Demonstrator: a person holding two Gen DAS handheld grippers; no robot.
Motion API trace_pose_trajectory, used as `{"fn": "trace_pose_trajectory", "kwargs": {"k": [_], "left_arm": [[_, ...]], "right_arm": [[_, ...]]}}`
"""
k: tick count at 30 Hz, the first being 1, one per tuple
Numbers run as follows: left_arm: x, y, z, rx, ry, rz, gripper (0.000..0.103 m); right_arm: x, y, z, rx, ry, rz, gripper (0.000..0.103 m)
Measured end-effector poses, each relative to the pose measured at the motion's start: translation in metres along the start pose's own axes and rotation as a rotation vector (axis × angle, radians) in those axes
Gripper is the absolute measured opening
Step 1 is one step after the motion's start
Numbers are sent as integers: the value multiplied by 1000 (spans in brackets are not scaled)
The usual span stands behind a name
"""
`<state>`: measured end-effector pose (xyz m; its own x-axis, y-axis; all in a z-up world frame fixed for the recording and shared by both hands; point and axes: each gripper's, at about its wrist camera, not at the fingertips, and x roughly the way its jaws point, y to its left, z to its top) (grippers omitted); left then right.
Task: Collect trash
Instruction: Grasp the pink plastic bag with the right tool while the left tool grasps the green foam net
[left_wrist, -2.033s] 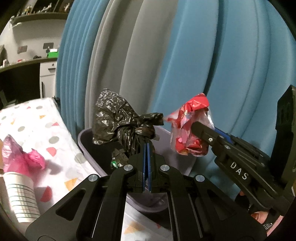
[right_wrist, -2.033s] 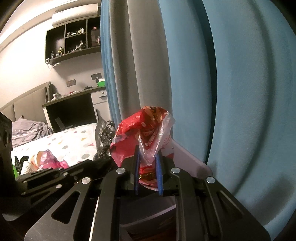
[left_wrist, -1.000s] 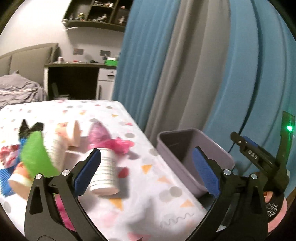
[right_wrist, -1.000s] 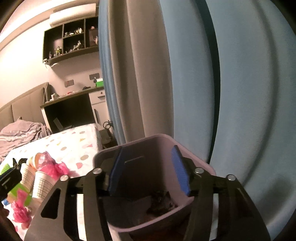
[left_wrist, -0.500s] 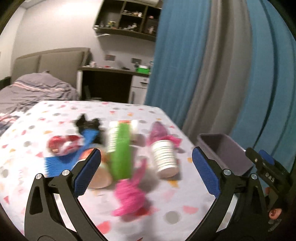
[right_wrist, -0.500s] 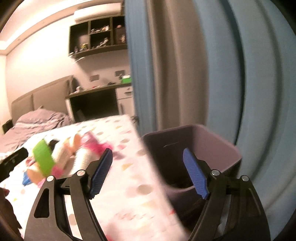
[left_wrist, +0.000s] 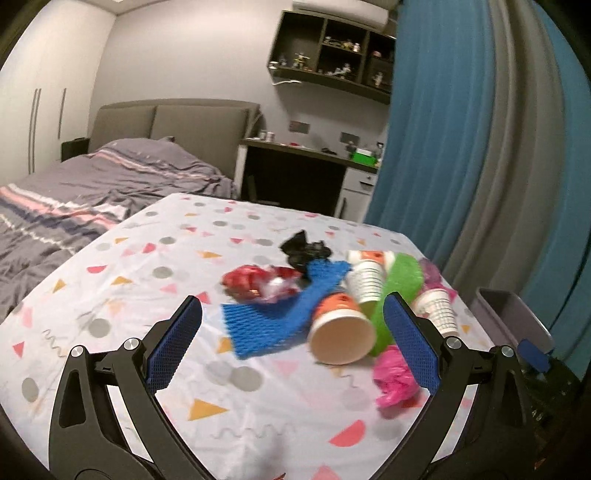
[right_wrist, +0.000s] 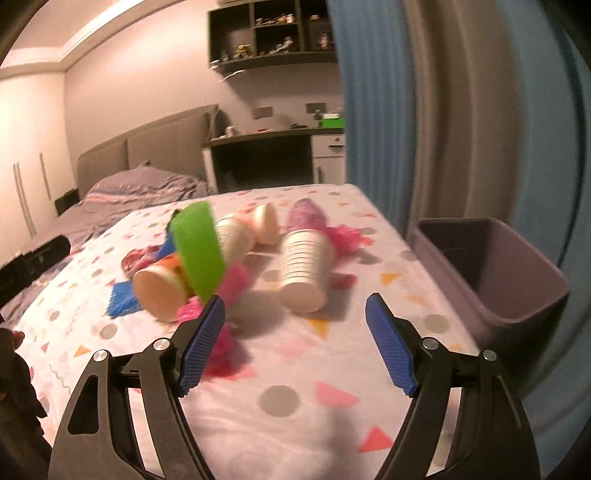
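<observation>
Now both the left gripper and right gripper gape empty, the right's jaws having just widened, near the orange paper cup; the grey bin sits beyond its right.

The table wears a matt cotton-like cloth printed with dots and triangles. On it lie ribbed paper cups, a blue foam net sleeve with an open mesh texture, crinkled glossy pink plastic film, a shiny red wrapper and crumpled black plastic. The bin looks smooth, dull plastic. Gripper pads show a knurled blue rubbery face on matt black plastic arms.
</observation>
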<state>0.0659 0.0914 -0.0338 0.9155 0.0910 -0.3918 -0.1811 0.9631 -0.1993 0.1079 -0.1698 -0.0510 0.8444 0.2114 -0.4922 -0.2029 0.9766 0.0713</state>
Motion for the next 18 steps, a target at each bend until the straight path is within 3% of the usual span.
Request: {"fn": "trace_pose_trajectory", "kwargs": {"k": [18], "left_arm": [[1, 41, -3, -46, -4, 36, 97]], "right_arm": [[51, 57, -6, -86, 163, 50, 77]]}}
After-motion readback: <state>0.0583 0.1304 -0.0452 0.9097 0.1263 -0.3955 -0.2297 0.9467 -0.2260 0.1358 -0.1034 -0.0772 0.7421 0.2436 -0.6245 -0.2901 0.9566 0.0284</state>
